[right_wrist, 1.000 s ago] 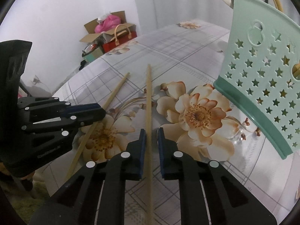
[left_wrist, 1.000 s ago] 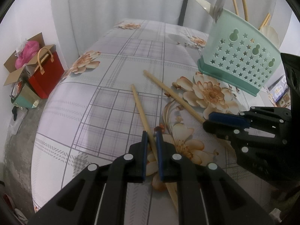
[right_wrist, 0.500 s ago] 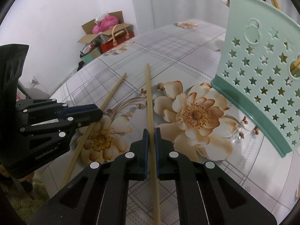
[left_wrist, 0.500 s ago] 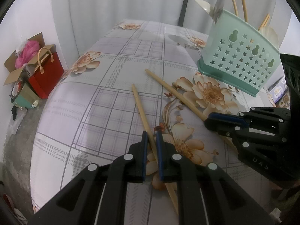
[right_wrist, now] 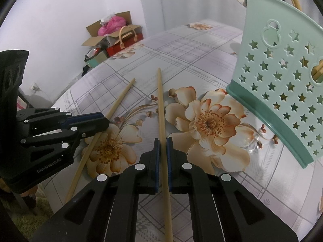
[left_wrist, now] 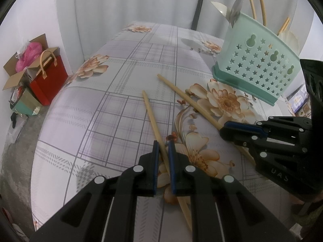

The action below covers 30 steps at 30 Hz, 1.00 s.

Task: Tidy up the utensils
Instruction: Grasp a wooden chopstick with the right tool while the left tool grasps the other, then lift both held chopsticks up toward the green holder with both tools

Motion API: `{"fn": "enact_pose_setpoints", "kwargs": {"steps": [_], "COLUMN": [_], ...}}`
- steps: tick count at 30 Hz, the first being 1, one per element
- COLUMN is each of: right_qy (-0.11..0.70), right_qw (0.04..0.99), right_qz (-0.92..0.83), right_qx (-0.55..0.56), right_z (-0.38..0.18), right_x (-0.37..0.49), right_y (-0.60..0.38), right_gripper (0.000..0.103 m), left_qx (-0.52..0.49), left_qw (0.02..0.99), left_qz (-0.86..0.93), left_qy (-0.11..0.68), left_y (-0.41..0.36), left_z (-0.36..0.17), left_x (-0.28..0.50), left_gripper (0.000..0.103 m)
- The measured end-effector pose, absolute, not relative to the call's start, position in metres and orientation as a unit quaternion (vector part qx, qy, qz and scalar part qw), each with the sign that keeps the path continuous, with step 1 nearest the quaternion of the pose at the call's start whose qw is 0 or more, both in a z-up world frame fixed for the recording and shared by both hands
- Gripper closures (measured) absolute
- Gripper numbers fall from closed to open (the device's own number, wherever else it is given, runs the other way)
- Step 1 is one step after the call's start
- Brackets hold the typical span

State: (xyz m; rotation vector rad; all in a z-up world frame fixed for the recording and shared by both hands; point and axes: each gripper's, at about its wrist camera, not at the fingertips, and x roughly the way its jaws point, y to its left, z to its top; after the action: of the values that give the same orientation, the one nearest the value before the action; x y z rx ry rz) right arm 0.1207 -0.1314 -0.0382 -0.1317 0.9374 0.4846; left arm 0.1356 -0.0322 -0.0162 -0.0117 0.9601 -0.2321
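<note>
1. A floral tablecloth (left_wrist: 125, 92) covers the table.
2. A green basket (left_wrist: 256, 68) stands at its far right, holding utensils.
3. The left gripper (left_wrist: 162, 147) is clamped on one chopstick (left_wrist: 151, 117).
4. The right gripper (right_wrist: 163, 143) is clamped on the other chopstick (right_wrist: 160, 100).

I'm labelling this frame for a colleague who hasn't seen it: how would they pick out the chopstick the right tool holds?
Start at the mint-green star-holed utensil holder on the flowered tablecloth. Two chopsticks lie before it. The right chopstick is the one nearer the holder, clamped in the right tool; the left chopstick sits in the left tool.
</note>
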Motion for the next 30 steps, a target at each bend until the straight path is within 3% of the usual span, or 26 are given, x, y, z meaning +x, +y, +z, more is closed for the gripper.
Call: {"fn": "enact_pose_setpoints", "kwargs": {"steps": [30], "right_qy": [0.483], "right_qw": [0.855], "right_qz": [0.177], "right_qx": [-0.068], "right_z": [-0.035], "right_x": [0.085], "right_y": [-0.138], "right_gripper": [0.098], "left_qx": [-0.038], "left_qw": [0.907], "left_qz": [-0.108], "left_qy": [0.406], "left_y": [-0.032], "left_z": [-0.025], "left_x": [0.088], "left_gripper": [0.094]}}
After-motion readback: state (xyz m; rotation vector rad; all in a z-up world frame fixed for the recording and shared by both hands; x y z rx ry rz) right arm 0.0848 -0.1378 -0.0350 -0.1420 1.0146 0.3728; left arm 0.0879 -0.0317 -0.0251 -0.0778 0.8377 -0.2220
